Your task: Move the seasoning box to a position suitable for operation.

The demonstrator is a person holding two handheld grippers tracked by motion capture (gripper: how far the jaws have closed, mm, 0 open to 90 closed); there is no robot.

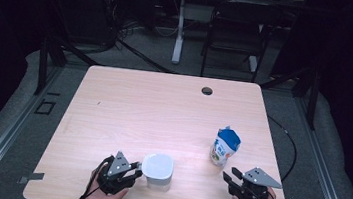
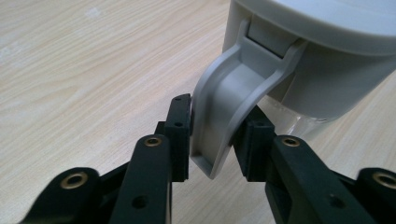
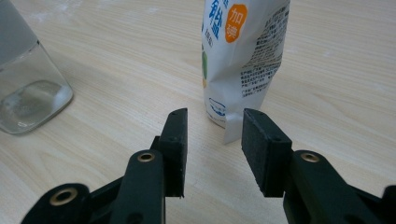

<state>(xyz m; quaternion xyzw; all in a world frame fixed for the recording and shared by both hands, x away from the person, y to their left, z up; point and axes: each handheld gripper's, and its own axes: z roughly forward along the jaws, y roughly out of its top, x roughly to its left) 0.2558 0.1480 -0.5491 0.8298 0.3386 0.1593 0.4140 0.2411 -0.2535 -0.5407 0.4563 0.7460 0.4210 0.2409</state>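
Our left gripper (image 2: pixel 212 133) has its fingers (image 2: pixel 180 135) closed on the pitcher handle (image 2: pixel 229 107). The salt pouch (image 3: pixel 243 60) stands upright at 12 o'clock from our right gripper (image 3: pixel 212 149), probably just beyond its open fingers.

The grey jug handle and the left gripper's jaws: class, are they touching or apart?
Touching. In the left gripper view, the left gripper has both black jaws pressed against the sides of the grey handle of the jug, with no gap showing.
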